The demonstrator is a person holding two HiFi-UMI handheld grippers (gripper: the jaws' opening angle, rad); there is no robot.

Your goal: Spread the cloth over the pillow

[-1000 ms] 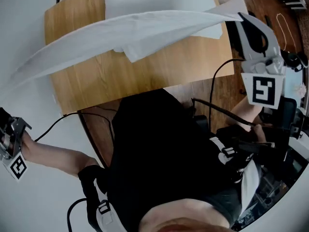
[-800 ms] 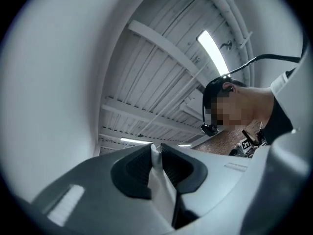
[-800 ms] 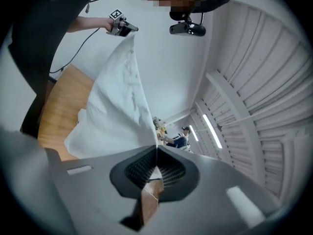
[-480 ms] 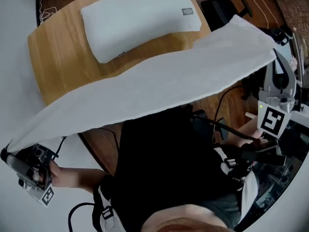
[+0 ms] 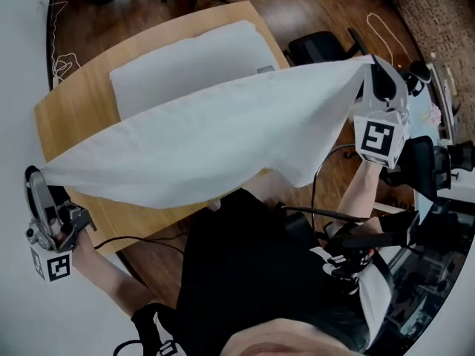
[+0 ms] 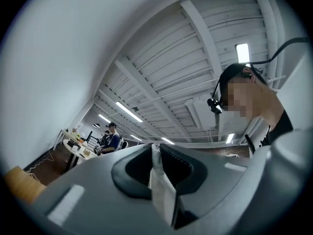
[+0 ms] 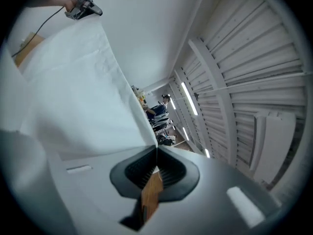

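Only head view shows the pillow (image 5: pixel 182 64).

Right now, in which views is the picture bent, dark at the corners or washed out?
Head view: the wooden table looks curved by the wide lens; dim but sharp. Left gripper view: black corners, the ceiling lamp glares. Right gripper view: black corners, the white cloth washed out near the lens.

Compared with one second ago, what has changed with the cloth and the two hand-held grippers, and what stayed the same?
The cloth, half a second ago stretched narrow short of the pillow, has swung forward and now billows wide over the pillow's near side. The left hand-held gripper and right hand-held gripper each keep an end pinched; nothing was let go. The pillow stays on the table.
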